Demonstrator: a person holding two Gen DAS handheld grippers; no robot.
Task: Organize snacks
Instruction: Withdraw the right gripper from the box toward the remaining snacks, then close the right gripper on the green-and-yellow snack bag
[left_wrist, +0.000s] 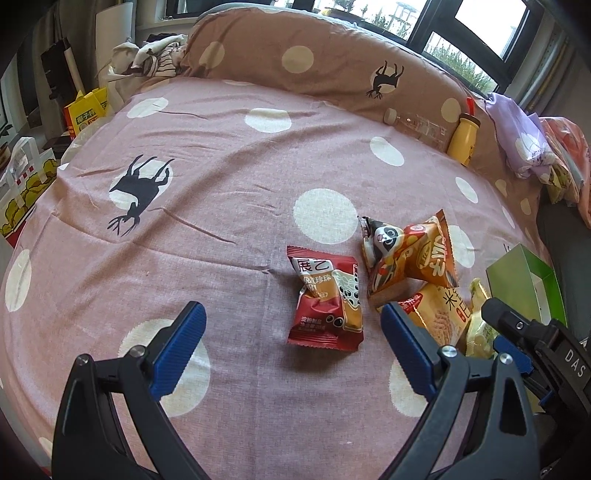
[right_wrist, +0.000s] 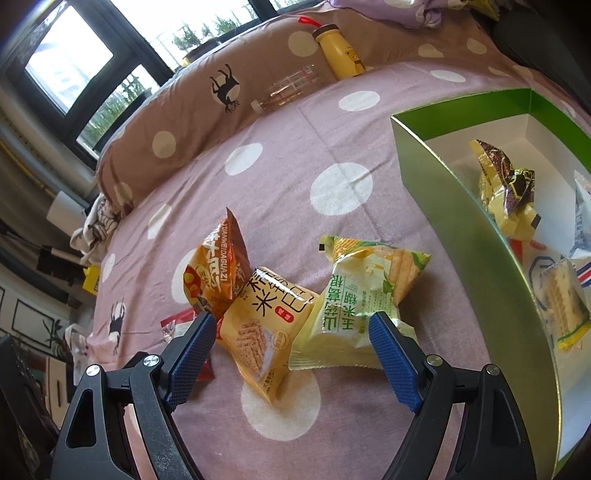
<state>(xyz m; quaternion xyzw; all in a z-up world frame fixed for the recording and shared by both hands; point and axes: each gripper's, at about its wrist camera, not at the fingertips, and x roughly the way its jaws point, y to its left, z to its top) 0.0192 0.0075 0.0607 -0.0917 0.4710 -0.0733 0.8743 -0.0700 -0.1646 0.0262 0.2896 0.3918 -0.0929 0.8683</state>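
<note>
Left claw gaped wide over the bed, empty; red snack packet lay between its fingers, untouched; right claw likewise released, jaws wide, yellow rice-cracker packet and green corn packet between them; green box just beside, holding packets.

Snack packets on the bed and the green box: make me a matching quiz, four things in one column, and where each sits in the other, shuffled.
Things
1. red packet
2. pale green packet
3. yellow bottle
4. dark-and-yellow packet

Places
A. inside the green box
B. leaning on the brown pillow
C. alone on the sheet ahead of the open left gripper
D. beside the box's outer wall, at the open right gripper

Pairs: 1-C, 2-D, 3-B, 4-A
</note>
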